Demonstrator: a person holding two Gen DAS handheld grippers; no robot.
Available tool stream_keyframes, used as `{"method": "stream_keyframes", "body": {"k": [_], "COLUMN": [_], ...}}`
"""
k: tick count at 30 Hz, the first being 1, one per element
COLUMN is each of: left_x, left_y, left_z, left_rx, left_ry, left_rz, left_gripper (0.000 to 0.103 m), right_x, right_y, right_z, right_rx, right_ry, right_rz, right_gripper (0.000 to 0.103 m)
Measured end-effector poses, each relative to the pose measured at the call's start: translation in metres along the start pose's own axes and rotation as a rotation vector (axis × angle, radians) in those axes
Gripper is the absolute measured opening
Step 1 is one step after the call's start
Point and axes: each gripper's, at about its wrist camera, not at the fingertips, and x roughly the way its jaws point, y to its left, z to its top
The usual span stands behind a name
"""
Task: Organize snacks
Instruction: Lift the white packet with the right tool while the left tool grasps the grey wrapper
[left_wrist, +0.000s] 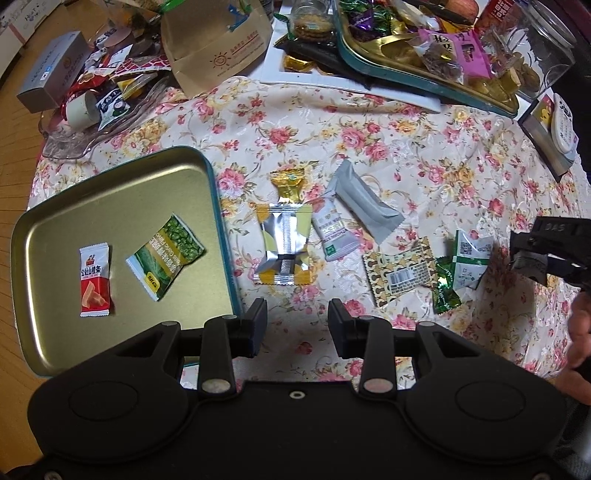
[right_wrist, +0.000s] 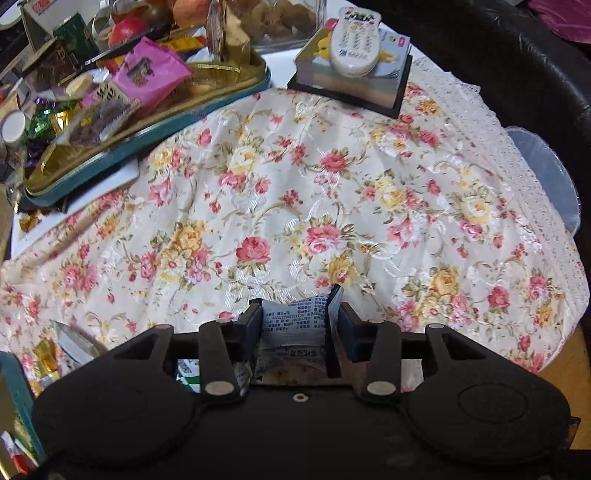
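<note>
the right gripper (right_wrist: 297, 317) clamped a pale printed snack packet (right_wrist: 293, 319); the left gripper (left_wrist: 297, 325) hung wide and empty near the gold tin tray (left_wrist: 122, 206).

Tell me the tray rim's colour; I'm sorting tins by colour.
Teal, around a gold inside; the tray shows best in the left wrist view.

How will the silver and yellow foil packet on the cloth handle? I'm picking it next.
The silver and yellow foil packet looks crinkled and thin, so probably floppy and light. Its shiny film may slip between pads. Lying flat on the floral cloth, it shouldn't roll.
</note>
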Motion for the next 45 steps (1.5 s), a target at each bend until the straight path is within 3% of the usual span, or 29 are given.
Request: {"method": "stream_keyframes", "body": {"k": [8, 13, 19, 24, 33, 37, 45], "left_x": [-0.003, 0.003, 0.008, 0.004, 0.010, 0.018, 0.057], "left_y": [-0.020, -0.031, -0.037, -0.025, -0.001, -0.001, -0.032], "left_z": [-0.001, -0.002, -0.001, 0.010, 0.046, 0.061, 0.069], "left_rx": [0.027, 0.047, 0.046, -0.014, -0.111, -0.132, -0.125], "left_ry": [-0.013, -0.005, 0.001, -0.022, -0.074, -0.069, 0.000], "left_rz": [-0.004, 0.009, -0.011, -0.038, 0.019, 0.006, -0.030], "left_gripper": [0.046, 0.046, 0.046, 0.046, 0.046, 0.046, 0.046], "right_x": [-0.075, -0.103, -0.095, -0.084, -0.098, -0.109, -0.119], "right_y": [0.001, 0.004, 0.007, 0.008, 0.004, 0.002, -0.005], "right_z": [0.016, 0.022, 0.019, 0.010, 0.009, 0.013, 0.019], "right_rx": [-0.041, -0.086, -0.110, -0.115, -0.140, -0.128, -0.096], "right_ry": [-0.032, 0.005, 0.094, 0.176, 0.181, 0.187, 0.169], "right_rz": [0.059, 0.079, 0.080, 0.104, 0.159, 0.228, 0.248], "right_gripper": [0.045, 0.045, 0.045, 0.045, 0.045, 0.045, 0.045]}}
